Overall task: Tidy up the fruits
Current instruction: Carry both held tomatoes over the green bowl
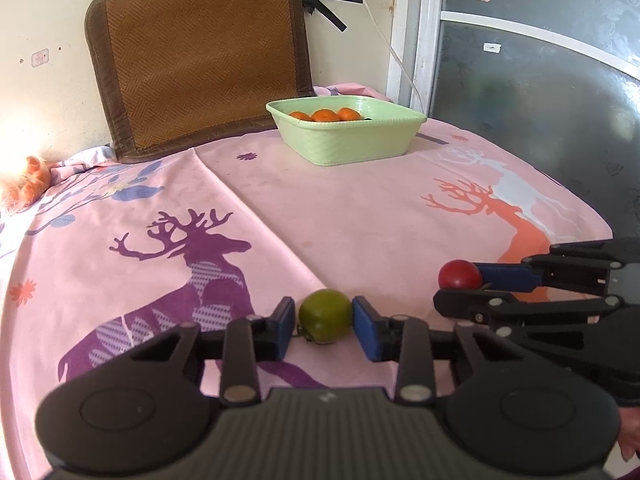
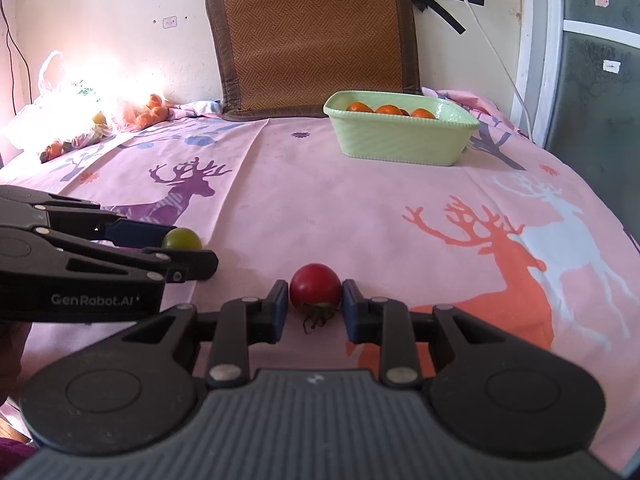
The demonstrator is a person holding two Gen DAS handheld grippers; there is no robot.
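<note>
My left gripper (image 1: 324, 322) is shut on a green tomato (image 1: 325, 315), its blue pads touching both sides, low over the pink cloth. It shows in the right wrist view too (image 2: 182, 239). My right gripper (image 2: 314, 300) is shut on a red tomato (image 2: 315, 287) with its stem hanging down; it also shows in the left wrist view (image 1: 460, 275). A light green basket (image 1: 348, 140) with three oranges (image 1: 323, 115) stands at the far side of the table, also in the right wrist view (image 2: 400, 136).
A pink deer-print cloth (image 2: 360, 208) covers the table. A brown woven cushion (image 2: 316, 36) leans on the wall behind the basket. A plastic bag with several oranges (image 2: 150, 114) lies at the far left. A dark glass door (image 1: 540, 100) stands on the right.
</note>
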